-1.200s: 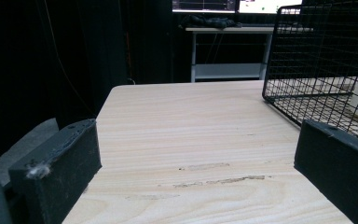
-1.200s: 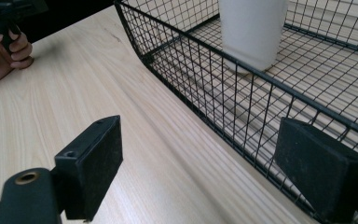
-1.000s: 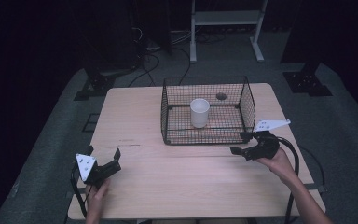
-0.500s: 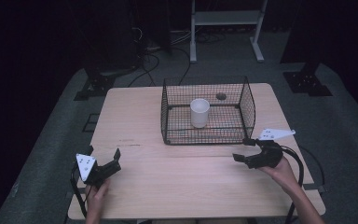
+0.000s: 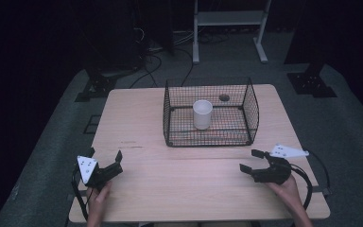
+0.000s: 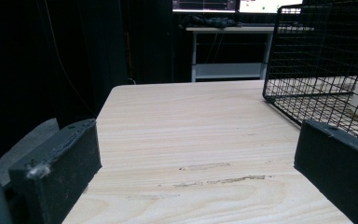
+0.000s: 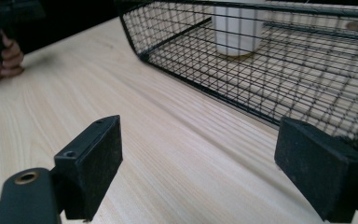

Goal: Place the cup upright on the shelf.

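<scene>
Since a second ago the right tongs, empty with jaws apart like the left tongs, are drawn back from the wire basket, the white cup left standing inside, apparently delivered.

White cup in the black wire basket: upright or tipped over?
Upright. The white cylindrical cup stands on its base on the floor of the black wire basket, open mouth facing up in the high view.

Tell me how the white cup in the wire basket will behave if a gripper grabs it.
The white cup stands upright, taller than wide, so a sideways nudge could tip it. It looks smooth, probably slippery between flat jaws. The wire basket walls would likely stop it rolling far.
</scene>
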{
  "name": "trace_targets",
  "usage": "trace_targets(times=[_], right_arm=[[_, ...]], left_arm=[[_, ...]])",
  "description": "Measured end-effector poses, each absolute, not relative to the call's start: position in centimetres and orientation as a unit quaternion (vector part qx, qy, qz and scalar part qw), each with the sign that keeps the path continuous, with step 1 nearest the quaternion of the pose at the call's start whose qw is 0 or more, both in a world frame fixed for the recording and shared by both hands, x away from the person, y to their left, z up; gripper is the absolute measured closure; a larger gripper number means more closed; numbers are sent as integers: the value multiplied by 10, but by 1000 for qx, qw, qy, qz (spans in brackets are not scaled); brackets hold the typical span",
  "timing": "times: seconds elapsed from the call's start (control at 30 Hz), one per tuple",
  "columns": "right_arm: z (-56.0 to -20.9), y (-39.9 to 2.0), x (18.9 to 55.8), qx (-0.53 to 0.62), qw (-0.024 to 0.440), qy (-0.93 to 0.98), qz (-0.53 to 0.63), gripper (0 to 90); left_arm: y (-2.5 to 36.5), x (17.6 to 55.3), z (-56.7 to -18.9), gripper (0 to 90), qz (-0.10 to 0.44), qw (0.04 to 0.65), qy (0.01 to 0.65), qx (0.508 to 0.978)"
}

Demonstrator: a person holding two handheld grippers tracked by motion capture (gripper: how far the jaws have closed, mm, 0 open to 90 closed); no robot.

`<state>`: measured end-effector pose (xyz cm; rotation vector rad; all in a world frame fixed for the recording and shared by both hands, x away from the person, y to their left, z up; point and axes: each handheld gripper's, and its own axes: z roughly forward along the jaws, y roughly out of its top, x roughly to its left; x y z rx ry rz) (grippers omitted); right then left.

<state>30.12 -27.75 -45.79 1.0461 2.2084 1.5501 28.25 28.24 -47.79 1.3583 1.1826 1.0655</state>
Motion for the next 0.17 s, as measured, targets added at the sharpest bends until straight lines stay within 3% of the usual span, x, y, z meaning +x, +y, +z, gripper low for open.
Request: trace_targets(times=[0.17], right_arm=[[-459, -277, 290, 355, 148, 761, 522, 143]], left_arm=[[283, 283, -478, 0, 439, 501, 491, 561]])
